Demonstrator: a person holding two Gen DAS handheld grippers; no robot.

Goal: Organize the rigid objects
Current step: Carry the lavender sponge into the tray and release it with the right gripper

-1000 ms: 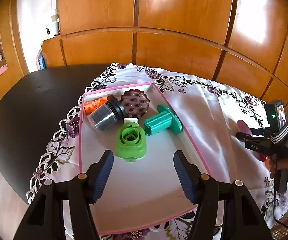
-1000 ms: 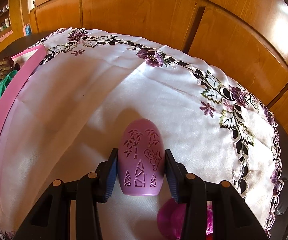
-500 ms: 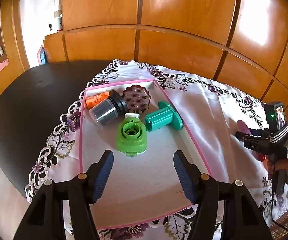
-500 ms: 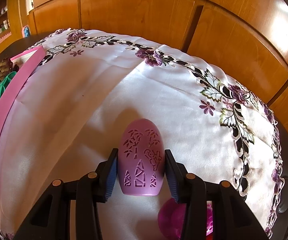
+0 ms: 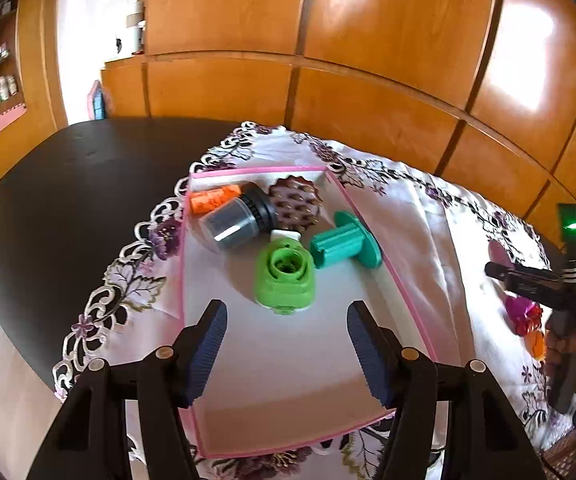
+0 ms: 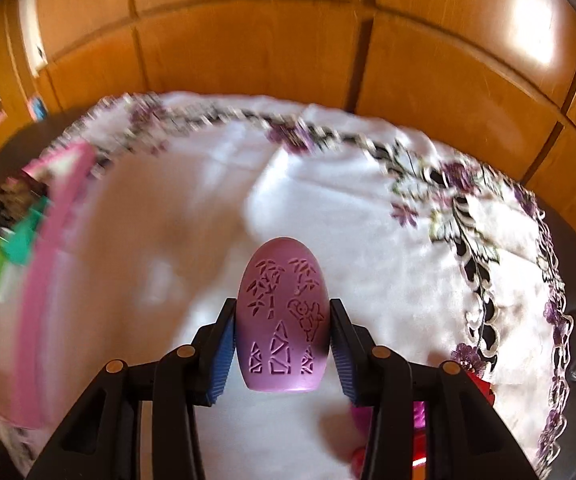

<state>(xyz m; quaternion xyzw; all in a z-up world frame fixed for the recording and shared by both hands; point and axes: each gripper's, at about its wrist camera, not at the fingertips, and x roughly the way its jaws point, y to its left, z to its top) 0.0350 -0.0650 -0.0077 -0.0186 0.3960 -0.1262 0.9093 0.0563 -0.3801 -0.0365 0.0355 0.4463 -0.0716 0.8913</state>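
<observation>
My right gripper is shut on a purple egg-shaped piece with cut-out patterns, held above the white embroidered cloth. Over the near half of the pink-rimmed tray my left gripper hangs open with nothing between its fingers. Inside the tray lie a green round part, a teal spool, a grey cylinder, an orange tube and a brown studded disc. In the left wrist view the right gripper shows at the far right edge with a hand behind it.
A magenta object and an orange piece lie on the cloth under the right gripper. The dark bare tabletop extends left of the cloth. Wooden cabinet doors stand behind the table. The tray appears blurred at the left of the right wrist view.
My right gripper has lifted the purple egg piece off the cloth and rolled, with the view now blurred. The left gripper has stayed over the tray, open.
</observation>
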